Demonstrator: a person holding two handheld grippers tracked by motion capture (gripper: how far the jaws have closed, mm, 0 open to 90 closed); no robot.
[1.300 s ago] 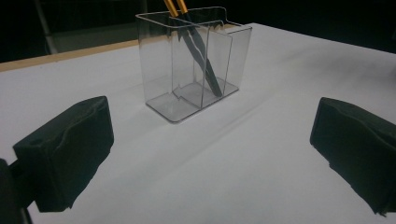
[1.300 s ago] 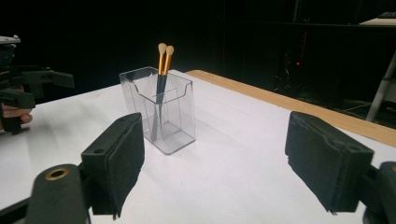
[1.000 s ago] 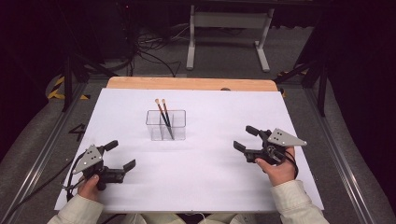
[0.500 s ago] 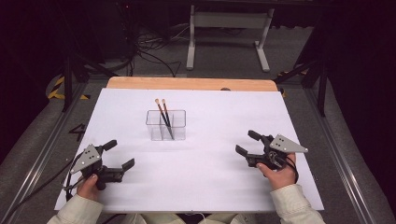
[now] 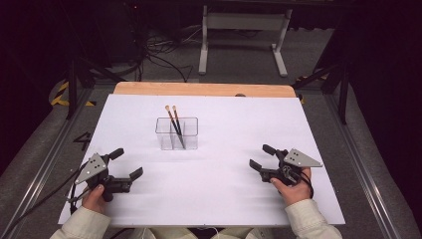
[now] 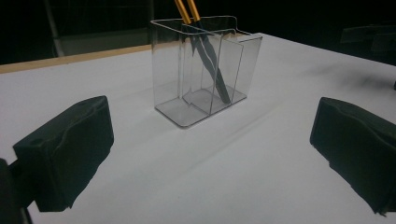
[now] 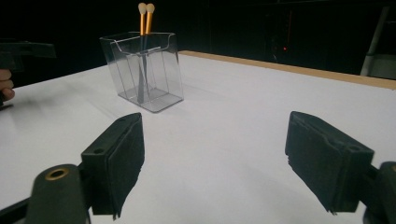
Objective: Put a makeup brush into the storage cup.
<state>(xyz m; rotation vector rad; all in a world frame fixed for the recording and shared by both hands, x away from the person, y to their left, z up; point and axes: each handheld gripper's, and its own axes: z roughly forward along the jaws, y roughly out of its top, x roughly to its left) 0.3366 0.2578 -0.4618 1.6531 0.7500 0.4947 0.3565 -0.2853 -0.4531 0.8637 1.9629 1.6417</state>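
A clear plastic holder (image 5: 176, 133) with inner dividers stands upright near the middle of the white table sheet (image 5: 209, 184). Two brushes (image 5: 174, 124) with orange handles and pale tips lean in it. The holder (image 6: 205, 70) is ahead of the left jaws, and the same holder (image 7: 144, 70) lies ahead and left of the right jaws. My left gripper (image 5: 126, 163) rests open at the near left, nothing between its jaws. Low over the sheet at the near right, my right gripper (image 5: 262, 156) is open and empty too. Both are well apart from the holder.
A wooden strip (image 5: 204, 89) edges the table's far side. Beyond it stand a metal frame (image 5: 244, 30) and floor cables (image 5: 154, 55). Metal rails run along both sides of the table. Wide bare sheet lies around the holder.
My right gripper has drawn back toward the near edge and slightly right. The left gripper has barely shifted. The holder and brushes have stayed put.
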